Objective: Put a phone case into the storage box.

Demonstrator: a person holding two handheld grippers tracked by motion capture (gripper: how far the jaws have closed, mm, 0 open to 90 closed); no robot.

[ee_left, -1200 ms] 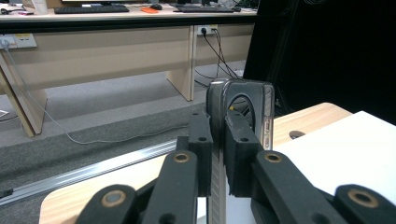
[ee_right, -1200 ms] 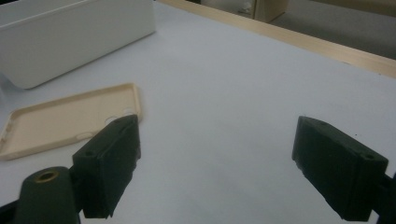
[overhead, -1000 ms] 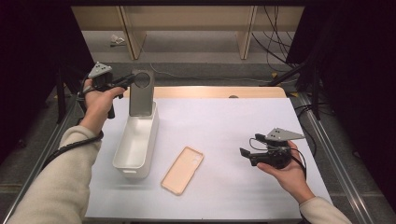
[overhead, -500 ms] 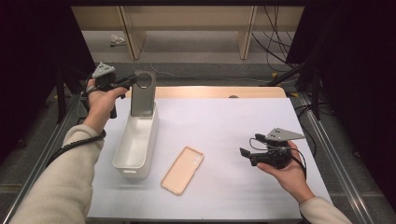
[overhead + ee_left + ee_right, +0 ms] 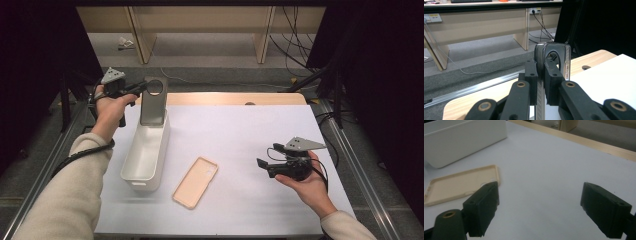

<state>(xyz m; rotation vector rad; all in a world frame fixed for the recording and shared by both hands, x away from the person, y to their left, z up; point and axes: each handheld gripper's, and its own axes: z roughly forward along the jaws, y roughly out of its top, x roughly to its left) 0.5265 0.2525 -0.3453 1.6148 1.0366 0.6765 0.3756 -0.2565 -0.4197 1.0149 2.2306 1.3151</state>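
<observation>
My left gripper [image 5: 141,88] is shut on the top edge of a dark grey phone case [image 5: 152,104] with a round ring opening, held upright over the far end of a white bin [image 5: 145,152]. In the left gripper view the case [image 5: 554,58] is pinched between the two jaws of the gripper [image 5: 541,72]. A beige phone case [image 5: 196,181] lies open side up on the white table mat, right of the bin. My right gripper [image 5: 265,162] rests open at the right of the mat, and its jaws [image 5: 541,205] point toward the beige case [image 5: 456,185].
The white mat [image 5: 240,135] covers a wooden table whose far edge [image 5: 235,98] shows a small hole. Metal rails run along both sides. Beyond the table are a grey floor, cables and wooden furniture legs. The white bin [image 5: 461,137] is seen in the right gripper view.
The left gripper with the dark case has stayed almost still above the bin's far end. The right gripper has not moved.
</observation>
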